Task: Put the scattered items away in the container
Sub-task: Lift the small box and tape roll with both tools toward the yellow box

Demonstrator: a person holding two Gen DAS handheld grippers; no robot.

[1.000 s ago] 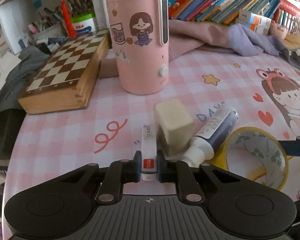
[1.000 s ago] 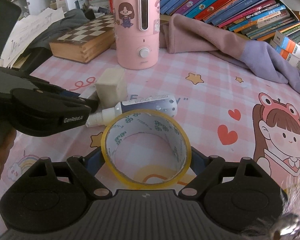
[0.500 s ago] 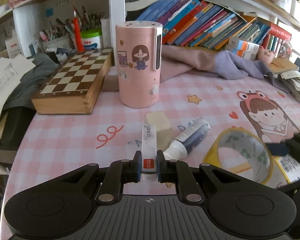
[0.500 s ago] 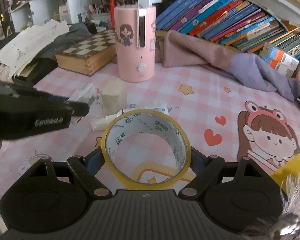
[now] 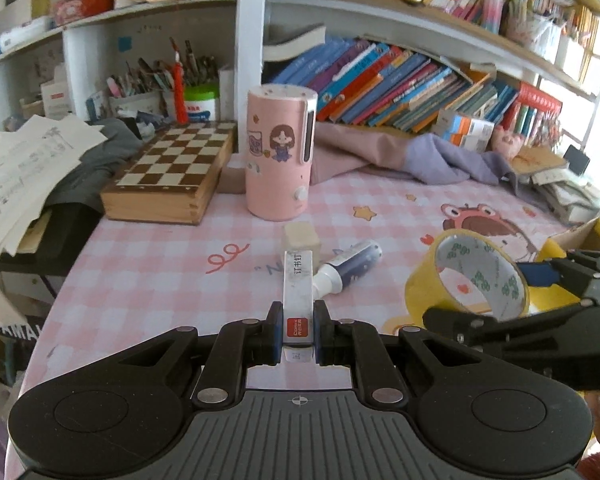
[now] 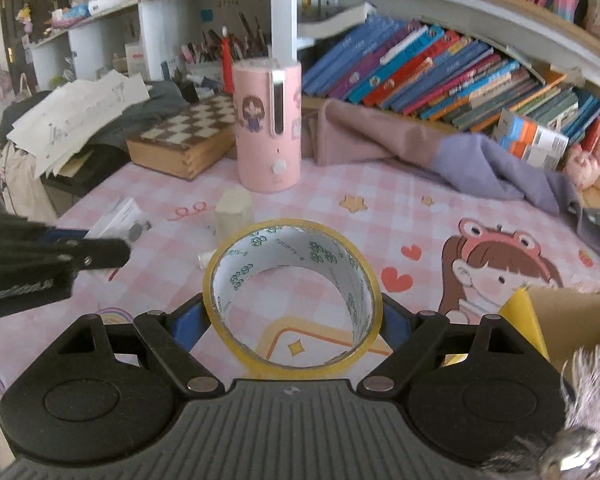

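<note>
Matte black plastic left tongs (image 5: pixel 298 330) and right tongs (image 6: pixel 294 312) share one build: a ribbed grey deck with a small crosshair mark, round raised discs on both flanks, silver screws at the linkage pivots, blue-edged fingers. Pale lettering marks one side; grey fringe borders the right view.

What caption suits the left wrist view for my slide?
Left gripper clamps a staple box above the pink desk mat; right gripper carries tape roll.

Chessboard box (image 5: pixel 172 168) beside pink canister (image 5: pixel 281 152).
</note>
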